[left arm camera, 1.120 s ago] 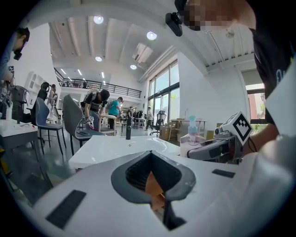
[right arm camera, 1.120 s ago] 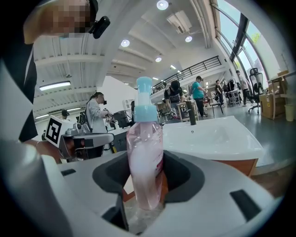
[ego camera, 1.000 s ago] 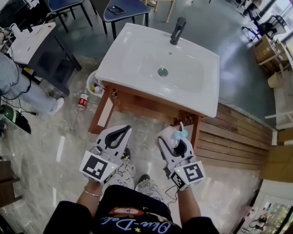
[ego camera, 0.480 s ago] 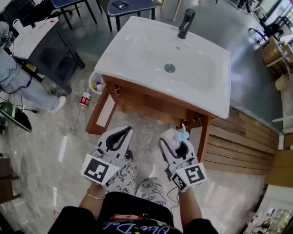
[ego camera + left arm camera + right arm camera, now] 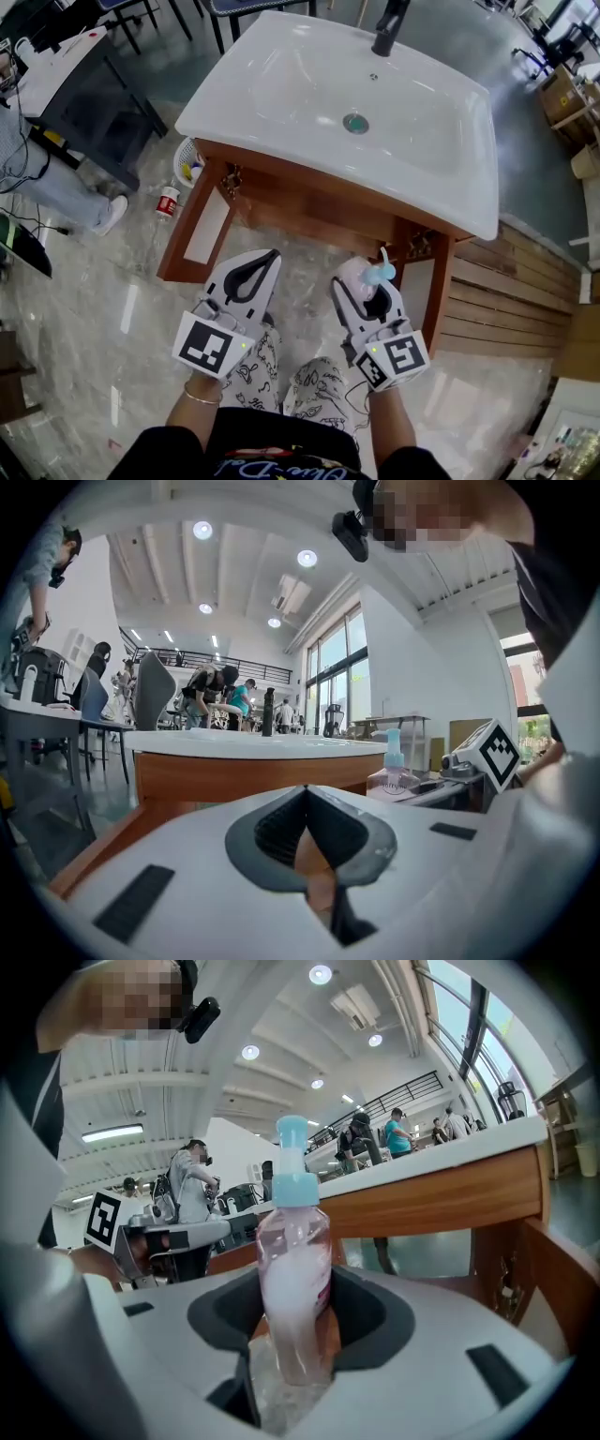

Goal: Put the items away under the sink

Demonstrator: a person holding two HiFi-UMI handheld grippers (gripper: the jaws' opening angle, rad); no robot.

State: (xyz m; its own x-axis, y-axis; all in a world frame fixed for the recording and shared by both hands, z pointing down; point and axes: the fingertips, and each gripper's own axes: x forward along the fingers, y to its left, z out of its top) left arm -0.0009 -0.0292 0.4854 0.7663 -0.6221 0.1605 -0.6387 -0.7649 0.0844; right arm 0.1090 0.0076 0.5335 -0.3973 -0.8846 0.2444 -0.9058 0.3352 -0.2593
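The right tongs [image 5: 363, 281] clamp the pump bottle [image 5: 292, 1269], just short of the wooden vanity [image 5: 309, 202] under the sink [image 5: 281, 89]; the left tongs [image 5: 267, 258] are closed and empty; the bottle stands roughly upright, long axis near vertical, pump head up; I'd dip it below the front rail, carry it in level, and seat the base before loosening.

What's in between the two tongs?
In the head view, just bare floor lies between the left tongs and the right tongs holding the pump bottle.
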